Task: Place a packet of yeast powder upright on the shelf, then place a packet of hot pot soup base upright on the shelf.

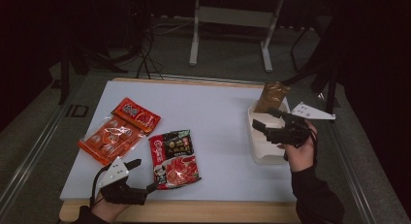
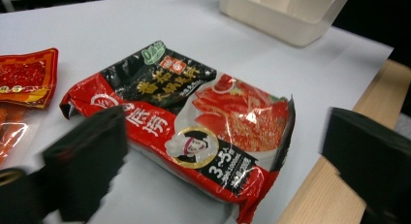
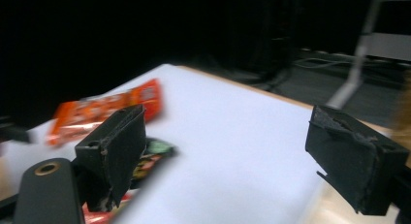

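A red and black noodle packet (image 1: 174,158) (image 2: 194,112) lies flat on the white table top (image 1: 213,117), near its front edge. My left gripper (image 1: 145,174) (image 2: 228,136) is at the front left, just beside that packet. Its jaws are wide apart, level with the packet's near end, and do not touch it. My right gripper (image 1: 261,120) (image 3: 223,136) hovers over a white bin (image 1: 264,158) at the right, open and holding nothing. A brown packet (image 1: 272,95) stands upright at the bin's far end.
Two orange-red snack packs lie at the left: a clear-fronted one (image 1: 109,139) (image 3: 104,110) and a smaller one (image 1: 135,115) (image 2: 26,76) behind it. A wooden strip (image 1: 194,212) runs along the table's front edge. Table legs and cables sit on the floor beyond.
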The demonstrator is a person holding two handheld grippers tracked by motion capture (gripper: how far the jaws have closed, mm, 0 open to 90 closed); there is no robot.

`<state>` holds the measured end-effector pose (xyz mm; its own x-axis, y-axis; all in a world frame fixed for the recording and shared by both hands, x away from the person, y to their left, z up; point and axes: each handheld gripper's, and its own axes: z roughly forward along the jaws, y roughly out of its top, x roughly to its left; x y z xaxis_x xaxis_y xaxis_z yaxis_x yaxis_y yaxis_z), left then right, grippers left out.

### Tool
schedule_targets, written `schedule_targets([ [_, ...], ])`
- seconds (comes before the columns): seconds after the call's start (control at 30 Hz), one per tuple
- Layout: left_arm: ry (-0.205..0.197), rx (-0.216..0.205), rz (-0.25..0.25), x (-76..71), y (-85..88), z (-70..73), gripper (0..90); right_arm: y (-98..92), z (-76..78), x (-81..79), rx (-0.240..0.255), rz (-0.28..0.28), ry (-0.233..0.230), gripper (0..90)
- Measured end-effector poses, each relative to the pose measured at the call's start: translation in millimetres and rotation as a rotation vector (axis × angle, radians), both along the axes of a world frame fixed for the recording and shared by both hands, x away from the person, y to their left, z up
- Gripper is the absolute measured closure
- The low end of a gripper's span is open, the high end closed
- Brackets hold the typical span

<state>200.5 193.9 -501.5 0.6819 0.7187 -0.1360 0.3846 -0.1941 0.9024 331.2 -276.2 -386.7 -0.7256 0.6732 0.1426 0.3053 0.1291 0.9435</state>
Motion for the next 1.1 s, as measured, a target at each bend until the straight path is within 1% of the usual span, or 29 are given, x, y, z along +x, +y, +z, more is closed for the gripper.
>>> schedule_targets([
  [0.03,-0.003,-0.014,0.008,0.6,2.4,2.0,8.6,4.1,-1.1,-4.9,-0.003,0.021,0.003,14.5],
  [0.07,-0.003,-0.014,0.008,0.6,2.4,2.0,14.2,4.1,-1.1,-4.9,-0.003,0.021,0.003,14.5],
  [0.1,-0.004,-0.015,0.012,0.8,2.9,3.0,14.2,10.5,-2.2,-13.4,-0.026,0.046,-0.006,14.5],
  [0.13,-0.012,-0.004,0.026,0.8,3.2,4.3,15.8,12.7,-2.6,-16.7,-0.027,0.057,-0.010,14.5],
  [0.17,-0.010,-0.002,0.034,1.3,4.0,5.4,18.5,15.0,-3.1,-20.7,-0.030,0.070,-0.009,14.5],
  [0.2,-0.010,-0.002,0.034,1.3,4.0,5.4,23.7,15.0,-3.1,-20.7,-0.030,0.070,-0.009,14.5],
  [0.23,-0.010,-0.002,0.034,1.3,4.0,5.4,23.7,17.0,-3.9,-24.5,-0.031,0.078,-0.009,14.5],
  [0.27,0.006,0.028,0.057,5.7,5.4,6.2,23.7,17.0,-3.9,-24.5,-0.031,0.078,-0.009,14.5],
  [0.3,0.009,0.040,0.079,7.3,5.9,5.6,35.2,21.6,-6.4,-37.0,-0.007,0.107,-0.006,14.5],
  [0.37,0.009,0.040,0.109,10.3,8.7,4.3,39.2,23.9,-8.0,-44.0,-0.017,0.112,-0.017,14.5],
  [0.43,0.005,0.041,0.140,12.7,11.7,3.4,44.7,25.0,-9.9,-49.2,-0.012,0.129,-0.009,14.5],
  [0.5,0.010,0.035,0.141,14.0,13.1,3.1,50.8,25.3,-11.0,-51.5,-0.009,0.134,-0.006,14.6],
  [0.53,0.005,0.063,0.159,15.8,13.7,2.8,56.0,25.3,-12.8,-55.3,-0.005,0.143,-0.004,14.6],
  [0.57,0.009,0.065,0.160,16.9,13.6,2.5,58.0,25.0,-14.3,-57.3,0.000,0.139,0.000,14.8],
  [0.6,0.017,0.074,0.161,18.3,13.4,2.1,61.6,25.0,-16.1,-59.1,0.008,0.142,0.002,14.7],
  [0.63,0.014,0.088,0.170,18.8,12.8,1.6,64.4,25.3,-18.4,-61.4,0.015,0.143,0.006,14.8],
  [0.67,0.014,0.118,0.197,19.4,11.7,0.9,67.6,25.9,-21.0,-64.2,0.020,0.139,0.006,14.8],
  [0.7,0.028,0.130,0.214,20.9,11.2,-0.1,68.8,26.6,-23.8,-67.6,0.033,0.140,0.006,14.7],
  [0.73,0.048,0.138,0.219,23.0,11.0,-1.4,71.1,27.6,-26.6,-71.2,0.048,0.144,0.012,14.7],
  [0.77,0.053,0.151,0.230,24.2,10.4,-2.6,73.0,28.4,-28.5,-74.9,0.050,0.148,0.000,14.7],
  [0.83,0.083,0.175,0.232,27.7,8.9,-4.2,77.2,29.8,-30.5,-82.7,0.029,0.139,-0.035,14.7],
  [0.87,0.091,0.191,0.238,29.5,7.8,-5.0,79.5,30.1,-31.1,-85.4,0.027,0.145,-0.040,14.6],
  [0.9,0.111,0.209,0.235,32.3,7.1,-6.2,81.9,30.1,-31.7,-88.2,0.028,0.141,-0.051,14.7],
  [0.97,0.157,0.226,0.231,39.1,6.3,-10.9,86.6,30.0,-33.2,-91.8,0.038,0.144,-0.064,14.8],
  [1.0,0.189,0.231,0.225,43.3,6.4,-14.1,88.3,29.8,-33.9,-92.7,0.034,0.141,-0.064,14.8],
  [1.07,0.249,0.223,0.230,50.2,6.4,-20.2,89.6,29.3,-35.8,-94.2,0.030,0.119,-0.083,14.7],
  [1.1,0.272,0.235,0.223,53.3,5.4,-22.5,89.8,29.3,-37.1,-94.1,0.017,0.110,-0.091,14.7],
])
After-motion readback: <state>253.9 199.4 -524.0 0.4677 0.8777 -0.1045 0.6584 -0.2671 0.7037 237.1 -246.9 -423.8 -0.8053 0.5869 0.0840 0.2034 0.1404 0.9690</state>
